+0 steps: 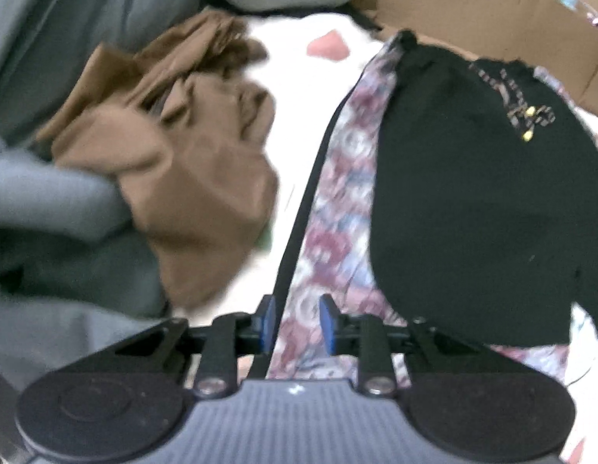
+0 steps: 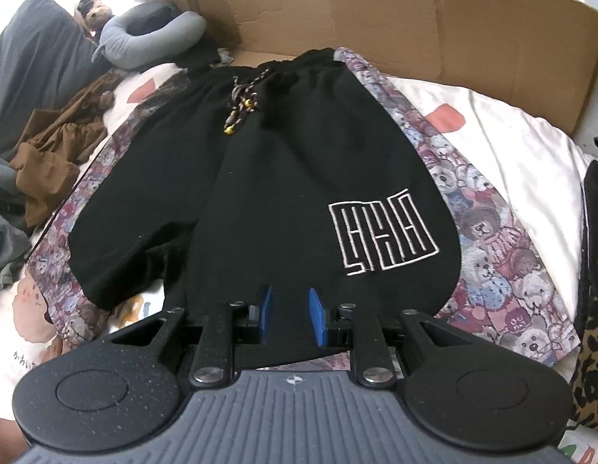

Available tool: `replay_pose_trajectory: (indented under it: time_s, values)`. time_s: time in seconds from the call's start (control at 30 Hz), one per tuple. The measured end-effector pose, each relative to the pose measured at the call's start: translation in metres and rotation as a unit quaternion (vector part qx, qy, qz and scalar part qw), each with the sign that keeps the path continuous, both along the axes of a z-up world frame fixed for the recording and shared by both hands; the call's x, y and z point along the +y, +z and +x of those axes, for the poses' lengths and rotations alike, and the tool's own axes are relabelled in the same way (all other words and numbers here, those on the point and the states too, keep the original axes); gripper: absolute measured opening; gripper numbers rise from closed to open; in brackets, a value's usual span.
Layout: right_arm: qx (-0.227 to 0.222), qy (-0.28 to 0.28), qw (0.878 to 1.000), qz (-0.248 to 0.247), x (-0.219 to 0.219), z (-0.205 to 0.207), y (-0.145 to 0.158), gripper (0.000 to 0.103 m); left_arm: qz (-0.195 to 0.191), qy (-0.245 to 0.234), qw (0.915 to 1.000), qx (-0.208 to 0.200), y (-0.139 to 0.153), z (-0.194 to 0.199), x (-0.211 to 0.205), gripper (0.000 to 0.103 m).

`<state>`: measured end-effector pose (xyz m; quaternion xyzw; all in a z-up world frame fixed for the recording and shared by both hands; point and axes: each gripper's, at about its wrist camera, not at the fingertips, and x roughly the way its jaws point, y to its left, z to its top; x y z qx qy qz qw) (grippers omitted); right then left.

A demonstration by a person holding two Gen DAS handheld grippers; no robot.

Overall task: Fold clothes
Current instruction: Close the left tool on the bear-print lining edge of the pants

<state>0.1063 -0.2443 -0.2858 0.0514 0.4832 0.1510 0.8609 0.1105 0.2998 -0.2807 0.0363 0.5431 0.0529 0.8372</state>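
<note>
The shorts (image 2: 283, 178) lie flat on the bed (image 2: 503, 143), waistband toward the cardboard box (image 2: 414, 19) behind. A crumpled garment (image 2: 55, 147) lies to their left, with a neck pillow (image 2: 144, 38) behind it.

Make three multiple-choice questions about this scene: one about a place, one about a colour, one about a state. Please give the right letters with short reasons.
1. Where does the brown garment lie from the black shorts, in the right wrist view?
A. to the left
B. on top
C. to the right

2. What colour is the logo stitched on the shorts?
A. red
B. white
C. green

3. How do the right tongs stand?
A. shut on the drawstring
B. out of view
C. open over the shorts' hem

Answers:
1. A, it is crumpled at the left edge.
2. B, its lines are white.
3. C, a gap shows between the blue pads.
</note>
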Motion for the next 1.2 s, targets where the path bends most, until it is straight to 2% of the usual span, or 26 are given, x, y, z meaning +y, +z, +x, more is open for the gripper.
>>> replay_pose_trajectory:
  time_s: [0.2,0.7,0.9,1.0,1.07,1.13,1.2]
  values:
    - [0.015,0.001,1.000,-0.002,0.006,-0.005,-0.009,0.028,0.002,0.024,0.9997,0.004,-0.029,-0.026,0.015,0.027]
    - [0.038,0.023,0.999,-0.007,0.030,-0.010,-0.024,0.028,0.035,-0.011,0.9991,0.019,-0.068,-0.038,0.016,0.028]
    - [0.045,0.035,0.998,-0.007,0.037,-0.012,-0.028,0.028,0.039,-0.028,0.9988,0.007,-0.076,-0.042,0.017,0.028]
    - [0.049,0.041,0.998,-0.007,0.040,-0.014,-0.030,0.028,0.020,-0.024,0.9995,-0.010,-0.078,-0.047,0.023,0.026]
    - [0.050,0.046,0.998,-0.007,0.043,-0.014,-0.031,0.028,0.021,-0.034,0.9991,-0.012,-0.078,-0.048,0.023,0.022]
    - [0.051,0.051,0.997,-0.006,0.046,-0.016,-0.032,0.028,0.033,-0.045,0.9984,-0.006,-0.076,-0.046,0.019,0.008]
    - [0.052,0.052,0.997,-0.005,0.048,-0.016,-0.032,0.028,0.035,-0.044,0.9984,-0.005,-0.070,-0.047,0.017,0.006]
